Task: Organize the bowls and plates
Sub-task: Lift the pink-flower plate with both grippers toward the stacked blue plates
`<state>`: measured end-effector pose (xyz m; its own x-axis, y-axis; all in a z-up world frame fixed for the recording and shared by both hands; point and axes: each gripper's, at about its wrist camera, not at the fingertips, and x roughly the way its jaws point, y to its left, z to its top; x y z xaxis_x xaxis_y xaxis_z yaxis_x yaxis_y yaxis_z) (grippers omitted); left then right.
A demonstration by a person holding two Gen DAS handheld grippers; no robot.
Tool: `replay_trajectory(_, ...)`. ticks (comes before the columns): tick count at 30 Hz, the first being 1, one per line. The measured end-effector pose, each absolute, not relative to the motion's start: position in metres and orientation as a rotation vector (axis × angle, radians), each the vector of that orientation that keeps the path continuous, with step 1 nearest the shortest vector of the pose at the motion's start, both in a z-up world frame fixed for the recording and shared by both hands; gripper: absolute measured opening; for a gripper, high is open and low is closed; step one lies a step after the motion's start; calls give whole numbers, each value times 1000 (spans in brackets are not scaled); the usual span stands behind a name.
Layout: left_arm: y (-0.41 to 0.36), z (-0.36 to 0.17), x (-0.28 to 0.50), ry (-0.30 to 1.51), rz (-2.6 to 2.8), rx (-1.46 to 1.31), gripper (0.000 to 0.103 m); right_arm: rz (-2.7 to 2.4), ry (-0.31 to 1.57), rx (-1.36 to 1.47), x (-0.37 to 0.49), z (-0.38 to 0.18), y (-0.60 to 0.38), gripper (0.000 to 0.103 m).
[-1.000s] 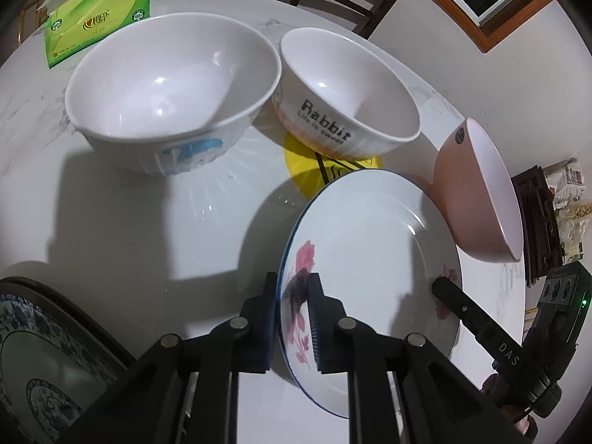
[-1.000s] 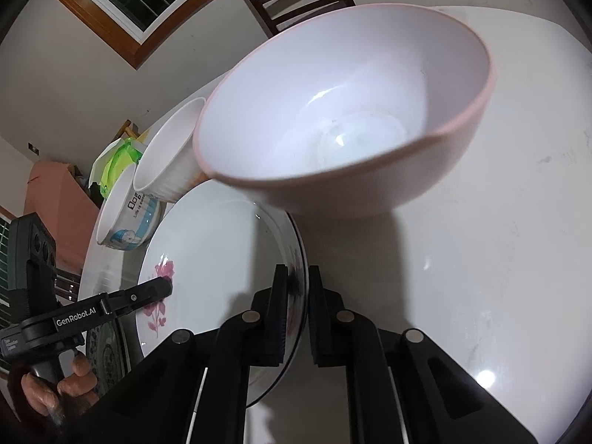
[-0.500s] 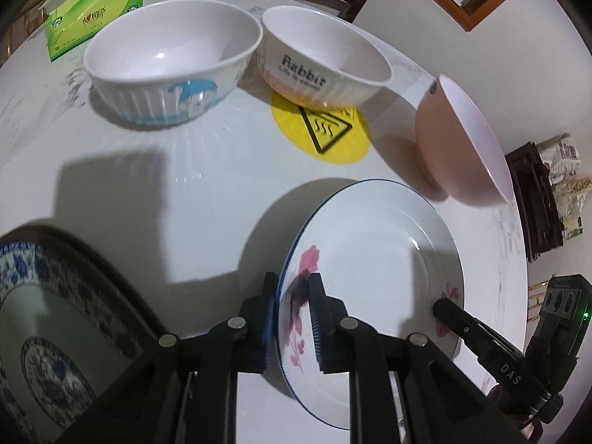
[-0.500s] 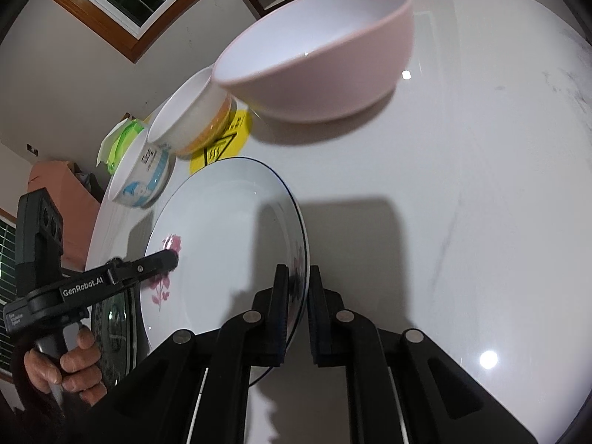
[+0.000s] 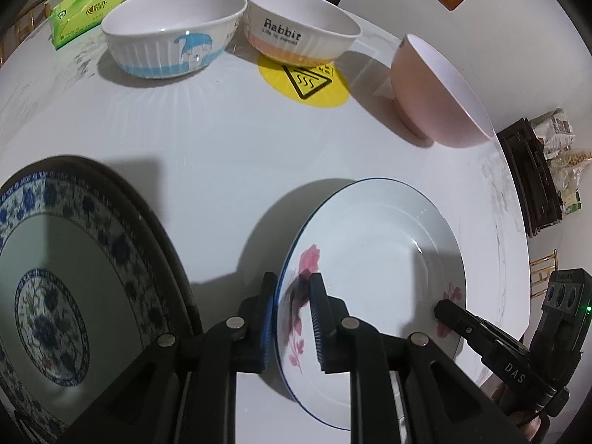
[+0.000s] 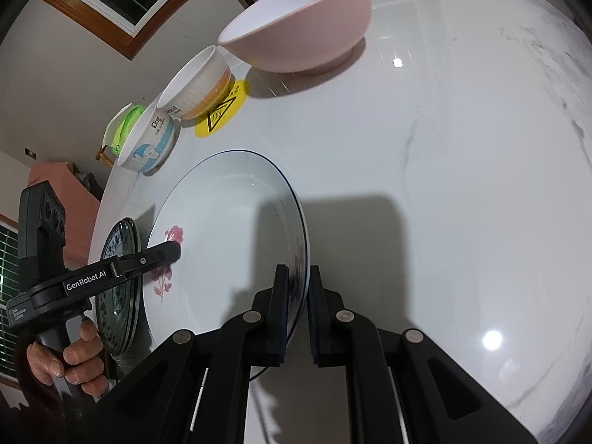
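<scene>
I have both tongs, left gripper (image 5: 292, 318) and right gripper (image 6: 298, 310), pinching opposite rims of the white rose-patterned ceramic plate (image 5: 370, 259) so it rides level toward the blue-and-white patterned plate (image 5: 48, 288) beside my left tongs.

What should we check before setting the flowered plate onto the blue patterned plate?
1. Left gripper clamps the rim of the flowered plate: ok.
2. Right gripper clamps the opposite rim: ok.
3. Flowered plate carries nothing: ok.
4. Blue patterned plate has nothing on it: ok, though partly out of view.
5. Pink bowl and the two white bowls stand away from the path: ok.
6. Plate lifted off the table: cannot tell.
</scene>
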<state>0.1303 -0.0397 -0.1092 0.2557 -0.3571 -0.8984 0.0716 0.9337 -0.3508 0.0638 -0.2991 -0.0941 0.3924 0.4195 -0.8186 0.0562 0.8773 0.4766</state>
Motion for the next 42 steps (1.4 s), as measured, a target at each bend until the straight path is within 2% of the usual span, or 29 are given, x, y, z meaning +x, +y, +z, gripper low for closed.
replay_trajectory(42,-45,-113,124,1288,-367,-210,17,258,1162,500,63,-94,-302,10)
